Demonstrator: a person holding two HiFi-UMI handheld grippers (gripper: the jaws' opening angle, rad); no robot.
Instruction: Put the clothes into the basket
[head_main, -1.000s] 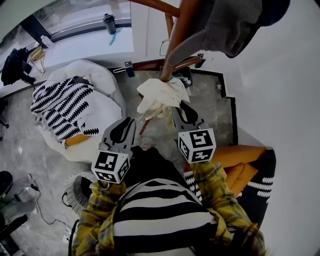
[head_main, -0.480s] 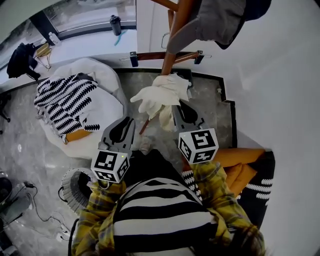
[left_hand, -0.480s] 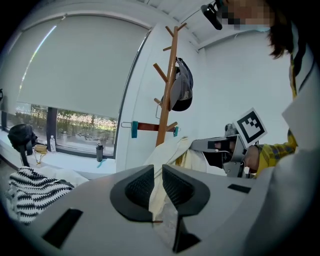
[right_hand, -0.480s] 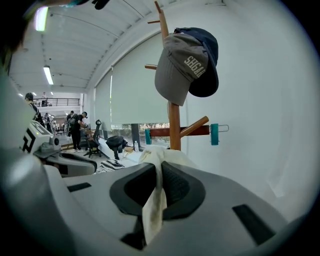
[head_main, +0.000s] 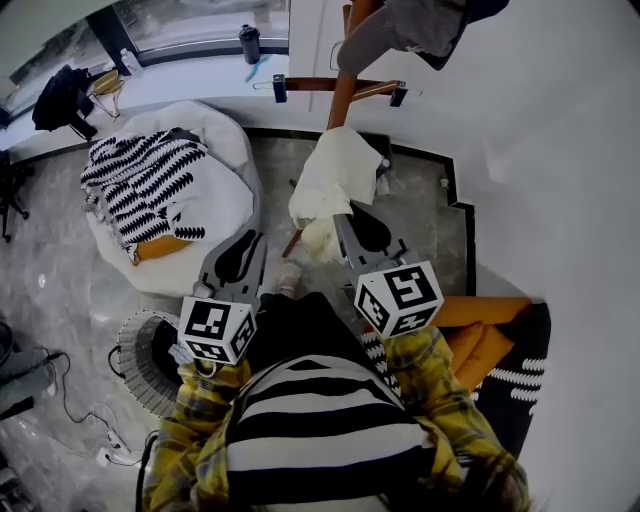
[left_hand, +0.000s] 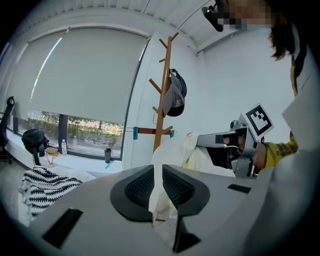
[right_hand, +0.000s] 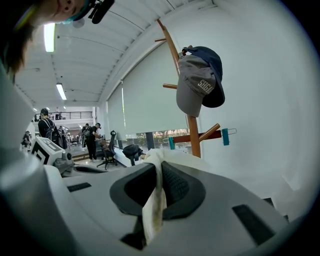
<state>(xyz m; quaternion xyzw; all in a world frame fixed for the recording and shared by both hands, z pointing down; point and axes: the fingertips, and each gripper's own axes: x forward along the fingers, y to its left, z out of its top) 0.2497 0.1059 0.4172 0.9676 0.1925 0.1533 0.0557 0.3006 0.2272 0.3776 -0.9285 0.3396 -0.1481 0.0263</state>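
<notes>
**Both claws pinching one cream garment in the air**

My left claw is clamped on a thin, soft fold of the cream garment. The cloth runs up between the ribbed black pads as a narrow strip. My right claw is closed on another edge of the same piece, with a limp, slightly yellowed flap hanging below its pads. From the head view the garment hangs bunched and crumpled between the two claws, above the grey marbled floor, in front of the foot of the wooden coat stand. A grey and navy cap hangs on one of the stand's slanted pegs.

The basket, round with thin pale ribs and a dark inside, stands on the floor to my left, well apart from the garment. Beyond it a white, rounded beanbag carries a black-and-white zigzag-print garment. An orange cushion lies at my right.
</notes>
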